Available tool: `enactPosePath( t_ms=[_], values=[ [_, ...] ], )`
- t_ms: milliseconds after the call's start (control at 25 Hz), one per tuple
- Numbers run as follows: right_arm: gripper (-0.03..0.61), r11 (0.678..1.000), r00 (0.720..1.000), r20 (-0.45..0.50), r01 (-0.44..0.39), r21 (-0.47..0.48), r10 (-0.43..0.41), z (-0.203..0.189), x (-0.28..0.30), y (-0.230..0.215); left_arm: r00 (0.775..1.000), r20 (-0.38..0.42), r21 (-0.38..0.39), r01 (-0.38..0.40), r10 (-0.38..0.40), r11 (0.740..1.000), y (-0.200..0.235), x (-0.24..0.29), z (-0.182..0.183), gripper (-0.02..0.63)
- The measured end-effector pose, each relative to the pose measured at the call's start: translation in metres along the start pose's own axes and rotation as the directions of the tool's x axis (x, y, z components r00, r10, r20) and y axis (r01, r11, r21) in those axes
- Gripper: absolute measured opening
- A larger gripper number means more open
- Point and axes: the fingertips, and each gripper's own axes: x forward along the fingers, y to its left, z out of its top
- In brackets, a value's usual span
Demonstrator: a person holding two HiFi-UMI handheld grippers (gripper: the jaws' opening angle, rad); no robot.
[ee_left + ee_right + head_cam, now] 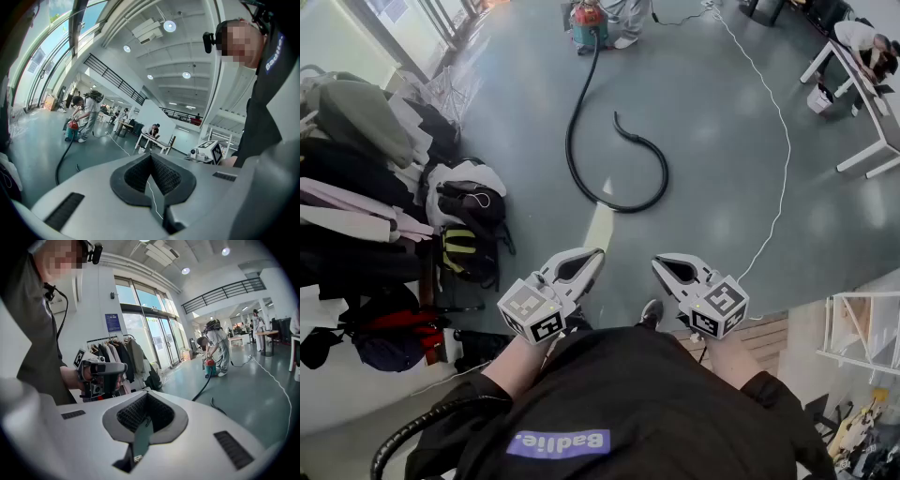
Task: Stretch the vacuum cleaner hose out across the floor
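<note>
Holding left gripper [594,255] and right gripper [659,265] with jaws together, empty, we log the black hose [568,141] curled on the floor [722,150] well ahead, running from the vacuum cleaner [589,25]

Grey-green glossy floor [722,141]. Black hose [569,141] lies on it: runs from red-and-teal vacuum cleaner [589,26] at far end, curves nearer, hooks back in open loop. Thin white cable [788,150] trails in long arc at right. Pale yellow stripe [599,225] below loop. Black backpack [467,248] at left. White table [872,94] at far right, small white bin [820,97] beside its leg.
</note>
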Motion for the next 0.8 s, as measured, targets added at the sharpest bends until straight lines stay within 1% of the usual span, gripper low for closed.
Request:
enactPosePath(
  t_ms=[320, 560, 800],
  values=[
    [0.005, 1.000, 1.000, -0.006, 0.006, 0.004, -0.006, -0.002, 0.003, -0.010, 1.000, -0.001, -0.006, 0.004, -0.004, 1.000, 0.004, 0.008, -0.002, -0.002],
    [0.005, 0.999, 0.999, 0.025, -0.023, 0.022, 0.023, 0.005, 0.013, -0.008, 1.000, -0.001, -0.015, 0.001, -0.001, 1.000, 0.014, 0.006, 0.001, -0.002],
    [0.005, 1.000, 1.000, 0.013, -0.020, 0.021, 0.019, 0.013, 0.032, -0.005, 1.000, 0.003, -0.015, 0.004, -0.004, 1.000, 0.031, -0.004, 0.006, -0.002]
  ],
)
